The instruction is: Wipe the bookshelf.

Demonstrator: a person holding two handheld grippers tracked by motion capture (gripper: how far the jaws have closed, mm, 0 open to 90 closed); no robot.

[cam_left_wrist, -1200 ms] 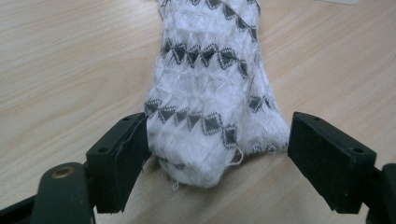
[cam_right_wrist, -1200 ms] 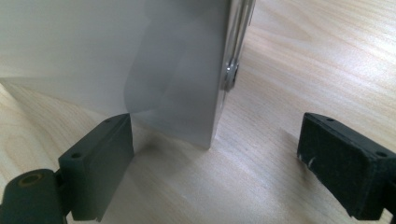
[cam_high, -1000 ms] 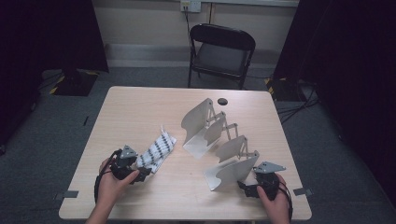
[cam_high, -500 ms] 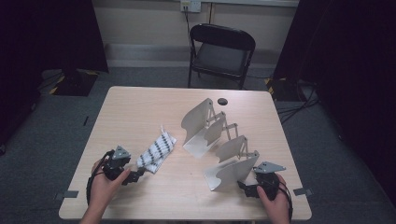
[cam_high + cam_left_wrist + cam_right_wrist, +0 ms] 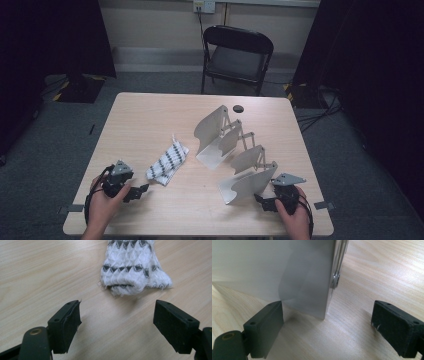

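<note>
Resting on the table (image 5: 150, 120): one sock (image 5: 167, 162), one folding rack (image 5: 235, 155), two grippers' fingers released.

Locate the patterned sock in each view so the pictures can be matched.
High view: the patterned sock lies left of centre on the table, just ahead of the left hand-held gripper.
Left gripper view: its near end sits at top centre, beyond the open jaws, apart from both.
Right gripper view: it is not in this picture.
Shared landmark: the light wood tabletop; the metal rack links the high and right gripper views.
</note>
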